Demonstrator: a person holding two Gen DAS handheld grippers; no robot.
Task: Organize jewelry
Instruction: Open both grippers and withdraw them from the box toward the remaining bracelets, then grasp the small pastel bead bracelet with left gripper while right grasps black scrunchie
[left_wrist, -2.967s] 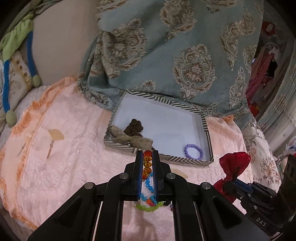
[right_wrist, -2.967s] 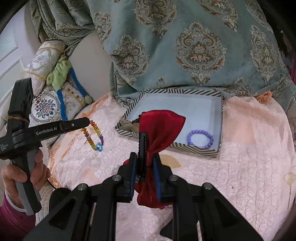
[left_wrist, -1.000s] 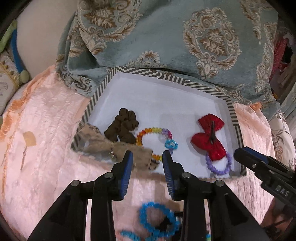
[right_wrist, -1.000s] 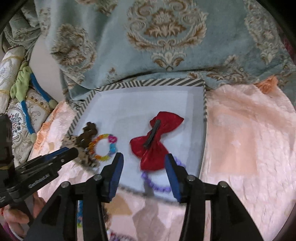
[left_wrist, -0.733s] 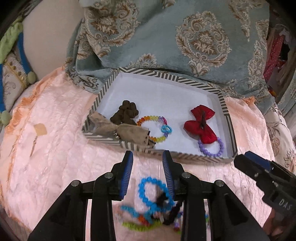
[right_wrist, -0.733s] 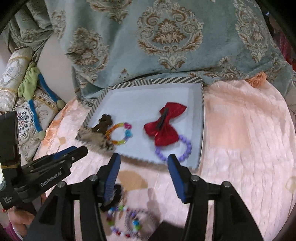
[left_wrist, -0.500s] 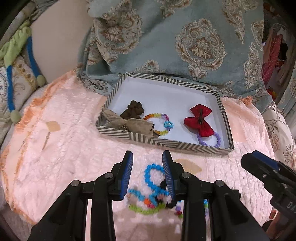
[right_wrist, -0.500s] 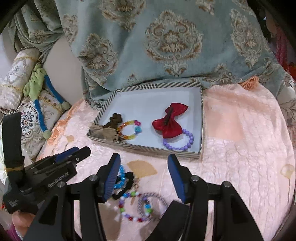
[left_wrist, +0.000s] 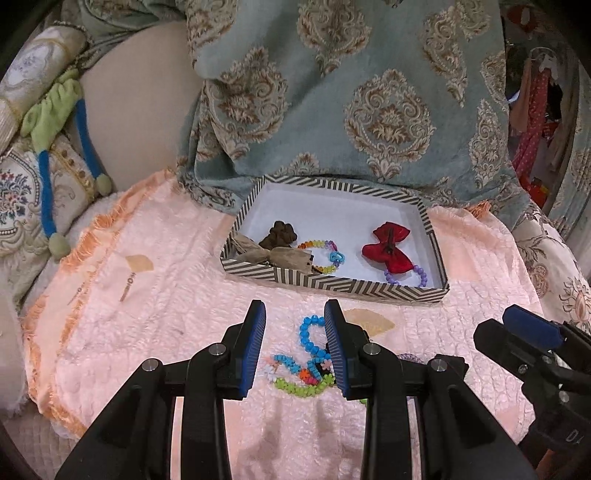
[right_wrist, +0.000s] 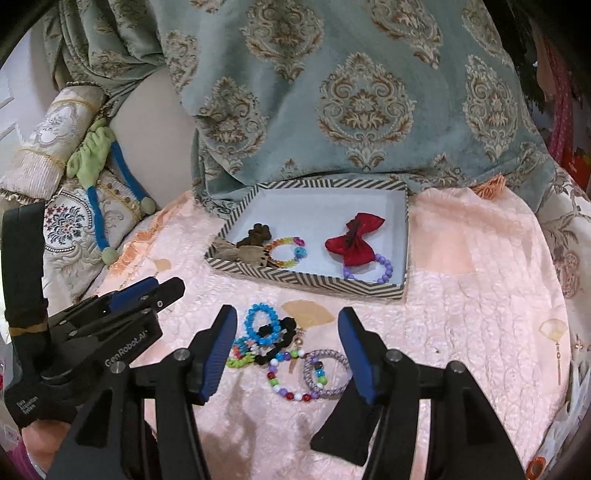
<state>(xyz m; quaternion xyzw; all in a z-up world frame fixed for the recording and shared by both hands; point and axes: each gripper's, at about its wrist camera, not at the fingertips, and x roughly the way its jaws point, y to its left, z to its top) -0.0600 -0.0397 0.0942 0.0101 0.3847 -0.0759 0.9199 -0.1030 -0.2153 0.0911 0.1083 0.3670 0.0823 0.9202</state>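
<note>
The striped box (left_wrist: 334, 284) (right_wrist: 306, 278) on the peach cover holds a red bow (left_wrist: 389, 245) (right_wrist: 354, 240), a purple bracelet (right_wrist: 386, 267), a rainbow bracelet (left_wrist: 325, 245) (right_wrist: 284, 242), a brown scrunchie (left_wrist: 282, 234) and a tan bow (left_wrist: 277, 254). Nearer me lies a loose pile: a blue bracelet (left_wrist: 306, 332) (right_wrist: 260, 317), a black scrunchie (right_wrist: 280, 332), a mixed-bead bracelet (right_wrist: 291, 391) and a lilac coil (right_wrist: 327, 373). My left gripper (left_wrist: 294, 310) hangs open above the pile and holds nothing. The jaws of my right gripper (right_wrist: 288, 314) are opening, with nothing between them.
A teal patterned cushion (left_wrist: 369, 110) leans behind the box. An embroidered pillow (right_wrist: 74, 221) with a green and blue tassel lies at the left. The left gripper's fingers (right_wrist: 147, 286) reach in from the left of the right wrist view, held by a hand (right_wrist: 44, 439).
Both grippers have drawn back and up from the box, where the rainbow bracelet and red bow now lie. The loose pile has come into view below them. The right jaws stand wider.
</note>
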